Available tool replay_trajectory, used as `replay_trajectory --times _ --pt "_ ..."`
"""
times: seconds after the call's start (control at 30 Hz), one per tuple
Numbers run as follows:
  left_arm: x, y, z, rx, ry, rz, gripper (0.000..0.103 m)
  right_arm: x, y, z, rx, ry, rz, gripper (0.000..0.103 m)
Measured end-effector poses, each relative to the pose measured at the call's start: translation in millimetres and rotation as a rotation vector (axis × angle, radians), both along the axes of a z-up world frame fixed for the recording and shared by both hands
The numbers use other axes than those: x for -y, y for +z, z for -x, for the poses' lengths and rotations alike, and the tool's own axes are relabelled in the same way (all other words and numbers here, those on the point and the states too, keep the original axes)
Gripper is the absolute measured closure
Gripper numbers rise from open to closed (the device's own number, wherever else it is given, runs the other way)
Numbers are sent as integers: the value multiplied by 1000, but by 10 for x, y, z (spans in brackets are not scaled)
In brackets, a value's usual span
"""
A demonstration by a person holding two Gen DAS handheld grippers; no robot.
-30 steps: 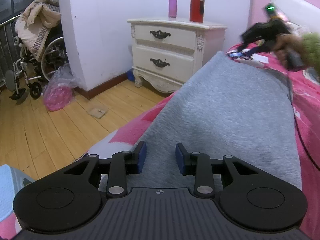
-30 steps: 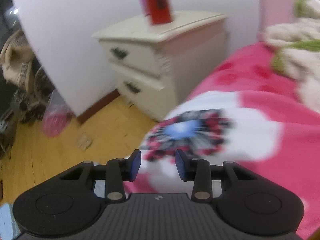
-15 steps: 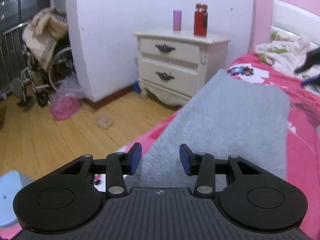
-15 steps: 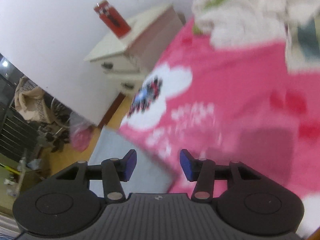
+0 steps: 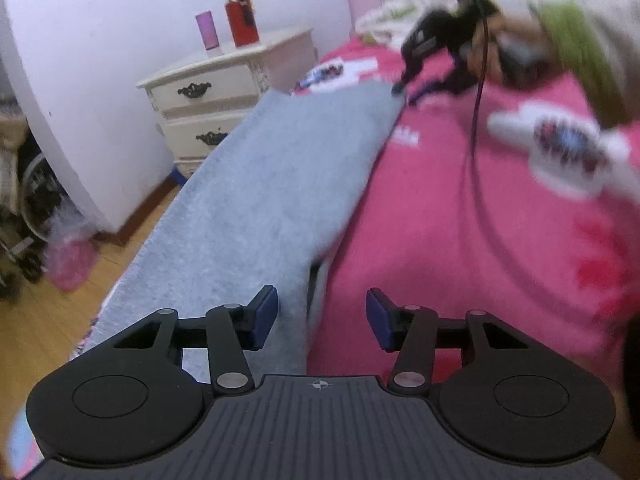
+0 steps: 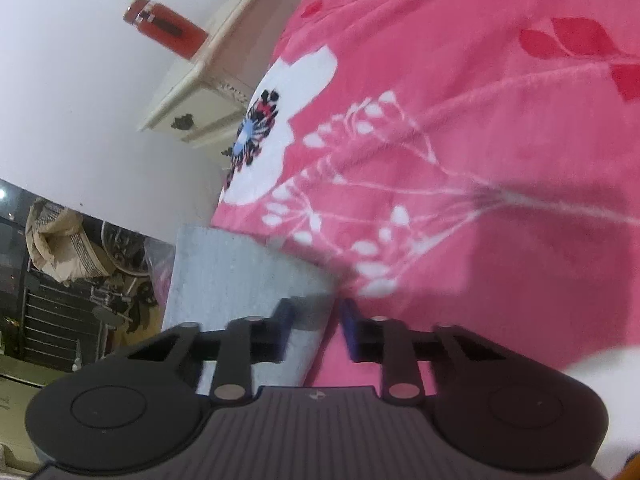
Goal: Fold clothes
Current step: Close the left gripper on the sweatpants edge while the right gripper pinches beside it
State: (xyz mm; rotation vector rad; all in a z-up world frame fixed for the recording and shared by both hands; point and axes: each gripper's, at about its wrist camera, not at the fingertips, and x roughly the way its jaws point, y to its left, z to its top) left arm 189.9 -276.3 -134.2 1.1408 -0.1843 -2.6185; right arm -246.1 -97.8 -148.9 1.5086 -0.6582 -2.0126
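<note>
A grey garment [image 5: 272,184] lies folded in a long strip along the left edge of the pink bed cover [image 5: 460,240]. My left gripper [image 5: 322,314] stands open over the strip's near right edge, and the fabric's fold lies between its fingers. The right gripper [image 5: 402,88], held by a hand in a green sleeve [image 5: 572,40], is at the strip's far right corner. In the right wrist view, the right gripper [image 6: 316,320] has its jaws closing around that corner of the garment [image 6: 240,264]. The fabric sits between the pads, which are still a little apart.
A cream nightstand [image 5: 224,92] by the white wall carries a red bottle [image 5: 241,16] and a purple cup [image 5: 208,32]. A pink bag [image 5: 68,256] and a wheelchair [image 5: 24,216] stand on the wooden floor. A black cable [image 5: 476,120] hangs from the right gripper across the bed.
My left gripper has slid right from the middle of the garment's near end to its right edge. The right gripper has come down to the far corner, and its jaws have narrowed.
</note>
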Motion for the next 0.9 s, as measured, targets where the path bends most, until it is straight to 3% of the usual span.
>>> replay_trajectory --times 0.2,0.3,0.43,0.57,0.67,0.9 --pt "88 -36 20 -27 28 30 66 -49 -140 150 82 -7 47 81" --pt "91 -30 25 -44 26 17 78 -94 -185 175 114 -24 89 81" --pt "136 -9 26 -65 55 -31 85 -93 -35 131 34 -1 125 95" --pt "227 19 5 -99 116 -98 90 11 198 74 -56 48 135 99" --pt "356 49 -35 -134 176 -199 90 192 372 66 -101 103 175 99" --pt "812 -51 -228 -234 379 -571 90 960 472 116 -151 217 196 99"
